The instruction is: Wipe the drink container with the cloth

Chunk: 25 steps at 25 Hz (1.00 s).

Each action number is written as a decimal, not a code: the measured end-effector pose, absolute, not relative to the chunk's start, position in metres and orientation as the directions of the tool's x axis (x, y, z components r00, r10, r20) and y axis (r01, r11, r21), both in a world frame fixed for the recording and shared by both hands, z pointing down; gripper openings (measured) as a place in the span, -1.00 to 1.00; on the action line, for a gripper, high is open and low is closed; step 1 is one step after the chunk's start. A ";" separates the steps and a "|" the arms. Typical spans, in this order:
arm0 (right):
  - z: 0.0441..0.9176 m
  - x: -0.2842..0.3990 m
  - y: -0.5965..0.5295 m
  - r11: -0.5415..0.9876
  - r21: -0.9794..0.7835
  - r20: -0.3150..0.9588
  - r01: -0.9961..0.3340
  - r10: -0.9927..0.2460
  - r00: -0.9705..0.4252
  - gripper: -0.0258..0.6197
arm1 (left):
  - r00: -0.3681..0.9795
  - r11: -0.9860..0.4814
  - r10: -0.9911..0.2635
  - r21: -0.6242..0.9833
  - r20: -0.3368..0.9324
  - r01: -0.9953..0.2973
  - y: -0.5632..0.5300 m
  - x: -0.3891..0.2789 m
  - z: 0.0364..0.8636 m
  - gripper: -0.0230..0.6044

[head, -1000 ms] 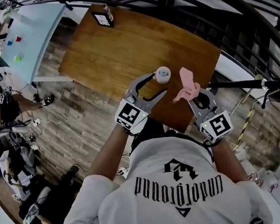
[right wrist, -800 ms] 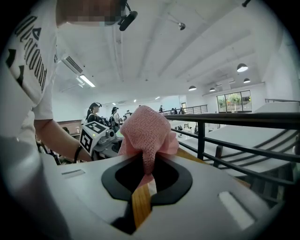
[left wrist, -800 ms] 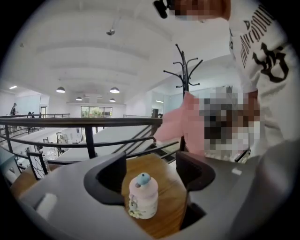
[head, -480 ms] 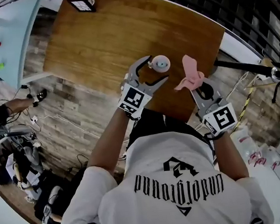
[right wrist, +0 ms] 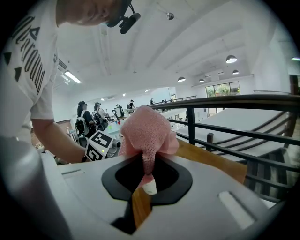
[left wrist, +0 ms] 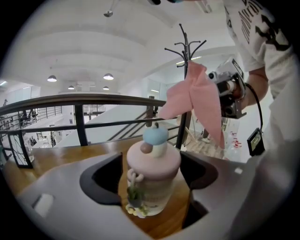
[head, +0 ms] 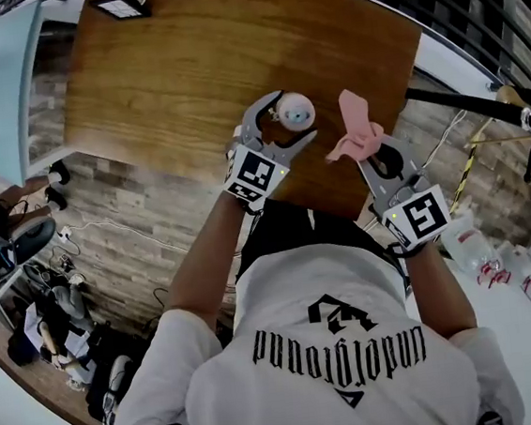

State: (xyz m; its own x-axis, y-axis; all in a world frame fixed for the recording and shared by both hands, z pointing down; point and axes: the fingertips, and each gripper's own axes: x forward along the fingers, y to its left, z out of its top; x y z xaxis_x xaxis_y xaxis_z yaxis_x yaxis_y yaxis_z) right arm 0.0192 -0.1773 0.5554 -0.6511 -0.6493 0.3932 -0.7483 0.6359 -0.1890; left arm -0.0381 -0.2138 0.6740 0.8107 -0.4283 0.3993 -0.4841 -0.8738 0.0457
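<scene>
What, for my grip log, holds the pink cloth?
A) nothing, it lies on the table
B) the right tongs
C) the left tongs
B: the pink cloth is pinched in the right tongs, raised off the table beside the drink container.

Your worktop [head: 184, 64] is a brown wooden slab. On it you have the drink container [head: 296, 110], upright, near the edge closest to you, and a small dark-framed object [head: 120, 5] well apart at the far left corner.
</scene>
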 end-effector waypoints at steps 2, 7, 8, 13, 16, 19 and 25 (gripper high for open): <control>0.557 0.020 -0.178 0.627 -0.190 0.394 -0.756 -0.656 -0.643 -0.82 | 0.803 -0.873 -0.428 0.041 0.415 -0.486 -0.214 -0.038 0.680 0.40; 0.557 0.026 -0.177 0.608 -0.193 0.397 -0.770 -0.669 -0.628 -0.82 | 0.803 -0.877 -0.426 0.026 0.418 -0.479 -0.215 -0.033 0.681 0.32; 0.557 0.026 -0.177 0.606 -0.195 0.398 -0.771 -0.669 -0.627 -0.82 | 0.805 -0.878 -0.427 0.023 0.413 -0.477 -0.215 -0.032 0.680 0.32; 0.562 0.030 -0.172 0.600 -0.200 0.408 -0.775 -0.668 -0.622 -0.82 | 0.801 -0.877 -0.430 0.019 0.416 -0.481 -0.216 -0.032 0.683 0.30; 0.561 0.032 -0.170 0.601 -0.185 0.406 -0.777 -0.674 -0.618 -0.82 | 0.801 -0.881 -0.417 0.027 0.430 -0.473 -0.216 -0.032 0.682 0.30; 0.560 0.032 -0.170 0.606 -0.172 0.408 -0.777 -0.674 -0.616 -0.82 | 0.823 -0.891 -0.404 0.033 0.400 -0.453 -0.215 -0.028 0.669 0.30; 0.545 0.039 -0.163 0.620 -0.167 0.374 -0.766 -0.679 -0.632 -0.82 | 0.847 -0.908 -0.374 0.038 0.377 -0.418 -0.194 -0.013 0.628 0.30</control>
State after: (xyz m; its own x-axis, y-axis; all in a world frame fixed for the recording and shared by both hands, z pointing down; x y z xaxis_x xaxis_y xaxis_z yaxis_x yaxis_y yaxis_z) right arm 0.0390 -0.1630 0.5450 -0.6317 -0.6791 0.3737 -0.7661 0.6205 -0.1675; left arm -0.0134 -0.1942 0.6280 0.8472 -0.3744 0.3770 -0.4178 -0.9077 0.0376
